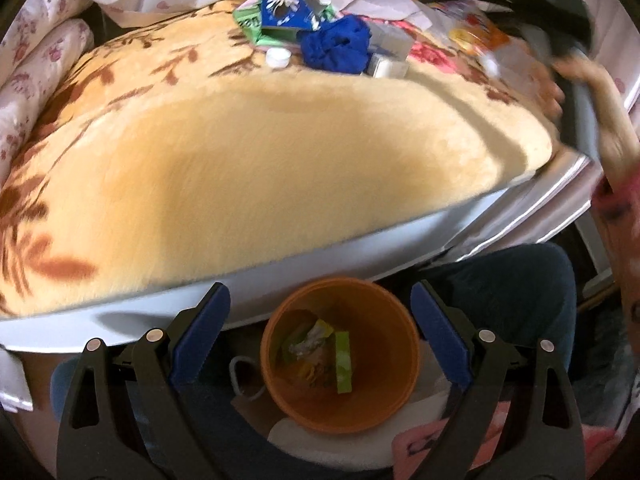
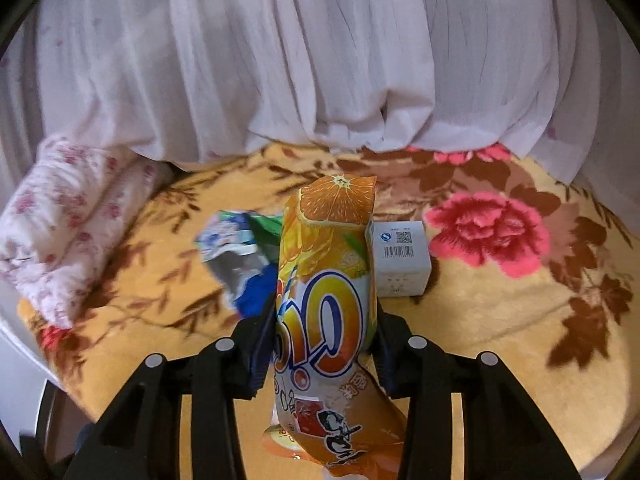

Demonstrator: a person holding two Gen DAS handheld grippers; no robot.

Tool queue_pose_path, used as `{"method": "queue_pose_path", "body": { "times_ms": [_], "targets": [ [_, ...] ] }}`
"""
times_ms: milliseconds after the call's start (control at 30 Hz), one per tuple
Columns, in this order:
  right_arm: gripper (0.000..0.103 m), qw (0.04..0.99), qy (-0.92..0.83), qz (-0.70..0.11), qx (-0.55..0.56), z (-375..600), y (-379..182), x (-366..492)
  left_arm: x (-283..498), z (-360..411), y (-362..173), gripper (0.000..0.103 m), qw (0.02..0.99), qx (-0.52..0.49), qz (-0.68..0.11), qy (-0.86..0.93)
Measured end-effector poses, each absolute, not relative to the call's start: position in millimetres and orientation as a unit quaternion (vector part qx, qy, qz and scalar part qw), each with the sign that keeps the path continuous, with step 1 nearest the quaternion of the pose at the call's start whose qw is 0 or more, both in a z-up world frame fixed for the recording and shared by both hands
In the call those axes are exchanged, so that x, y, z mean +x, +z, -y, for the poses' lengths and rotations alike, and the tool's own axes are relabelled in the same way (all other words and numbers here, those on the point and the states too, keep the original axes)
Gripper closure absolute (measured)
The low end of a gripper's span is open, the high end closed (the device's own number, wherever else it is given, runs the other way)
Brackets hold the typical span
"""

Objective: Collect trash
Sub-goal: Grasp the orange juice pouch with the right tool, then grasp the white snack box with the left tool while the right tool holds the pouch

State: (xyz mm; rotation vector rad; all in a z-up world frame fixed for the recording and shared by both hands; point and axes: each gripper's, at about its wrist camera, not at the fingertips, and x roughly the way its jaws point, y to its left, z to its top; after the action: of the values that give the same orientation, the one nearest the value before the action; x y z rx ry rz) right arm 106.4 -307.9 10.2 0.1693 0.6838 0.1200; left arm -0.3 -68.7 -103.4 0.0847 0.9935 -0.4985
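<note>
My right tongs (image 2: 322, 344) are clamped on the orange snack packet (image 2: 326, 300), its middle pinched between the two pads, so it stands upright above the yellow floral blanket (image 2: 500, 320), the orange-slice end pointing away from me and the crumpled lower end hanging back toward my hand. Just beyond the packet on the right a small white box (image 2: 400, 258) with a barcode lies on the blanket; on the left lies a torn blue-and-green wrapper (image 2: 236, 240), its foil inside showing, with a patch of blue cloth (image 2: 256, 296) beside it. My left tongs (image 1: 320, 340) are wide open and hold nothing; they hang over the orange bin (image 1: 372, 400), which sits below the blanket's near edge with its mouth framed between the two blue pads (image 1: 200, 340). Some green and yellowish wrappers (image 1: 320, 352) lie in the bin's bottom. From that side the rest of the litter sits at the blanket's far edge: the blue carton, the blue cloth, a white cap (image 1: 279, 58) and the white box.
</note>
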Motion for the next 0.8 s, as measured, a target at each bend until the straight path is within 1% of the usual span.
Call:
{"method": "queue_pose_path", "body": {
  "times_ms": [100, 267, 500, 600, 800],
  "targets": [
    [0.061, 0.941, 0.072, -0.322, 0.082, 308.9, 16.2, 73.4, 21.3, 75.9, -91.8, 0.014, 0.85, 0.021, -0.467, -0.242],
    [0.061, 0.945, 0.085, -0.306, 0.084, 314.6, 14.9, 24.2, 74.4, 91.5, -64.9, 0.014, 0.857, -0.046, -0.443, -0.26],
    [0.06, 0.943, 0.102, -0.305, 0.088, 320.2, 4.4, -10.3, 159.9, 103.1, -40.8, 0.014, 0.859, -0.158, -0.404, -0.273],
    [0.06, 0.942, 0.109, -0.305, 0.09, 321.4, 1.7, -16.7, 198.0, 107.0, -40.3, 0.014, 0.854, -0.187, -0.406, -0.267],
    [0.06, 0.942, 0.12, -0.302, 0.088, 322.4, -0.8, -16.0, 264.1, 109.7, -50.5, 0.014, 0.818, -0.267, -0.437, -0.262]
  ]
}}
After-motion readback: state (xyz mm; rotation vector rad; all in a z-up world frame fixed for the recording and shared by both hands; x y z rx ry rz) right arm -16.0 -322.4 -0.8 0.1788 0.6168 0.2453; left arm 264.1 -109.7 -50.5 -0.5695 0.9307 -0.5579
